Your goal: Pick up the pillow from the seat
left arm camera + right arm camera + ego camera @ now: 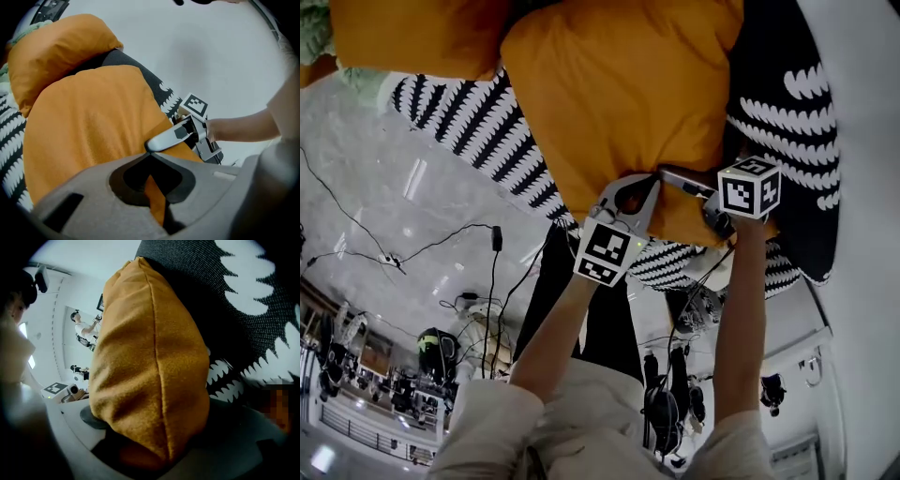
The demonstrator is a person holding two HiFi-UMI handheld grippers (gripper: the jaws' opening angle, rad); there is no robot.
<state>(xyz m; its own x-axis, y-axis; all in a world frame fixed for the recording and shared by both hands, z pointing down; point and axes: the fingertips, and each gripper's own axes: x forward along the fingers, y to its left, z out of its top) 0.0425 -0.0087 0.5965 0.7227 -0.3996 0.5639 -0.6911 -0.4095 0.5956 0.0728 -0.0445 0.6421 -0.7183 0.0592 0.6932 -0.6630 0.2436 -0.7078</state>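
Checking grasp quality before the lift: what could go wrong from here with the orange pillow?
1. The left tool pinches only a thin fold of the orange fabric pillow; that fold could slip out once the weight comes on.
2. Both tools hold the same near edge, with the right tool spread wide round the padded corner, so the unsupported bulk may sag or swing.

Left tool (637,192): light grey moulded shell, teardrop cutout, dark recess at the jaw throat. Right tool (684,183): grey jaw with black pad, dark hardware, thin black cable (710,272) trailing behind it. Behind each tool sits a white cube with black square markers: left cube (606,252), right cube (749,187). Short cream sleeves (487,422), cream top (600,403).
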